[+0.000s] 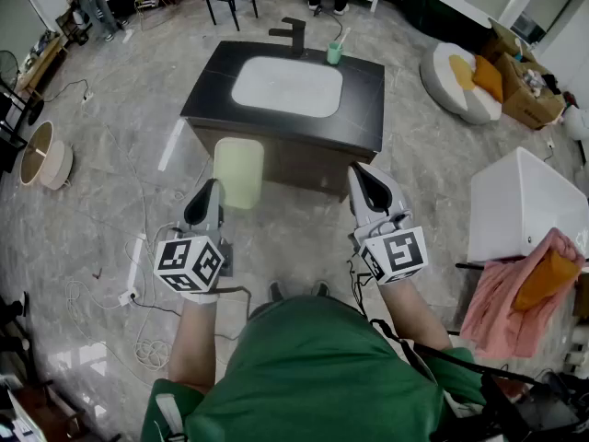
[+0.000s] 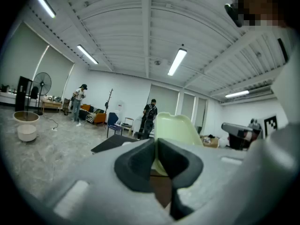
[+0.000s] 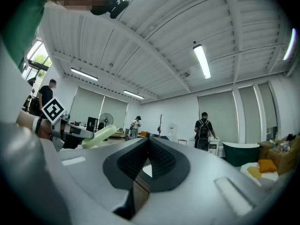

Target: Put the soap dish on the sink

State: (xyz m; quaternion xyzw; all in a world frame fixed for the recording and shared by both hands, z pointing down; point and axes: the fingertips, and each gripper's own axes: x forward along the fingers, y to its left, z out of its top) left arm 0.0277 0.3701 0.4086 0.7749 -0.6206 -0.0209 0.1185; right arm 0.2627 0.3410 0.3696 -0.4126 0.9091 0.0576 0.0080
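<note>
Presently the pale green soap dish [image 1: 238, 171] is gripped by its near edge in the clenched jaws of the left gripper [image 1: 213, 188]. It is held in the air in front of the sink [image 1: 364, 99] and does not touch it. The right gripper [image 1: 363, 173] is held alongside, its jaws pressed together with nothing between them. A white basin [image 1: 287, 86] is set in the dark counter. Behind it, a green cup [image 1: 334, 54] with a thin stick standing in it is noted beside a black tap [image 1: 293, 35].
</note>
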